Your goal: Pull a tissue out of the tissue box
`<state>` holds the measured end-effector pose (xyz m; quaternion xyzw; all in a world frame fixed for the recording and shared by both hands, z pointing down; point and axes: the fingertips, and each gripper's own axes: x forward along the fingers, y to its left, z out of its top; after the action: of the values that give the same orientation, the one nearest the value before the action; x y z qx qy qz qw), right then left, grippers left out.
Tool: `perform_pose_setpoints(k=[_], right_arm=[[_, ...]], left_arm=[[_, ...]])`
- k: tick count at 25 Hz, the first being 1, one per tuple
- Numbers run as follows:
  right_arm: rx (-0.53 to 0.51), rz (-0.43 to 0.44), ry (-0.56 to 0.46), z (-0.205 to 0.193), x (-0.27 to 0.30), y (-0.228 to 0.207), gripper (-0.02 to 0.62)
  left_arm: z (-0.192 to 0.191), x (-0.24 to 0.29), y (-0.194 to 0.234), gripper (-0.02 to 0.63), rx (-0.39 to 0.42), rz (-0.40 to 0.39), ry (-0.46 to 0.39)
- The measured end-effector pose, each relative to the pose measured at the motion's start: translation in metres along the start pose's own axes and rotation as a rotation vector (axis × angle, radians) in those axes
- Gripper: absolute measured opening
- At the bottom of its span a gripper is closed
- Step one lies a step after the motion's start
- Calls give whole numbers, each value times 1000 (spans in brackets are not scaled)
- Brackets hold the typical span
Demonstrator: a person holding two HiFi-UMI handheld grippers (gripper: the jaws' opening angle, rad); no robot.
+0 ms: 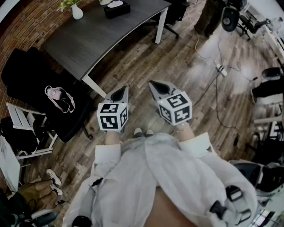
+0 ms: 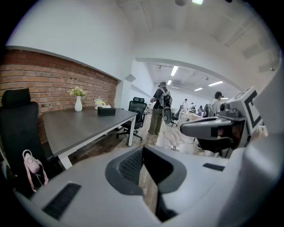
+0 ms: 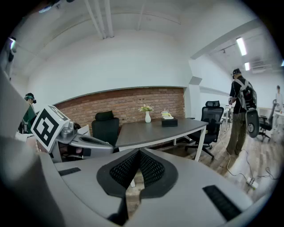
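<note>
Standing well short of the counter [image 1: 102, 35], left claw [image 1: 120, 92] and right claw [image 1: 156, 85] both closed, empty. Top-centre of frame, tissue box [image 1: 117, 9] sits on the counter; arriving shut risks shoving it and missing the tissue [image 1: 115, 4].

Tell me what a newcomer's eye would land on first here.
The left hand-held gripper and right hand-held gripper, with bold black-and-white markers, sit side by side at the centre of the head view, both shut and empty above the wood floor. Beyond them, upper left, a dark table by a brick wall carries the tissue box and a white vase at its far end.
</note>
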<state>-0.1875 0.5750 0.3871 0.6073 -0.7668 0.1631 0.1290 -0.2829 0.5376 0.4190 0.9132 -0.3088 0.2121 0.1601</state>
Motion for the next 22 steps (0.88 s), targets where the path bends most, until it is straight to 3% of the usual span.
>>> perform_pose_setpoints(k=[4,11,22], right_arm=[[19,-18,35,-3,7,-13,3],[10,-5,71,-9,19,-13,3],[45,41,28,-8,19,-28,3]], left_arm=[[3,8,7,5,-32,20,20],[2,18,3,5,-2,18,54],[23,31,-13,5,5,-41,-38]])
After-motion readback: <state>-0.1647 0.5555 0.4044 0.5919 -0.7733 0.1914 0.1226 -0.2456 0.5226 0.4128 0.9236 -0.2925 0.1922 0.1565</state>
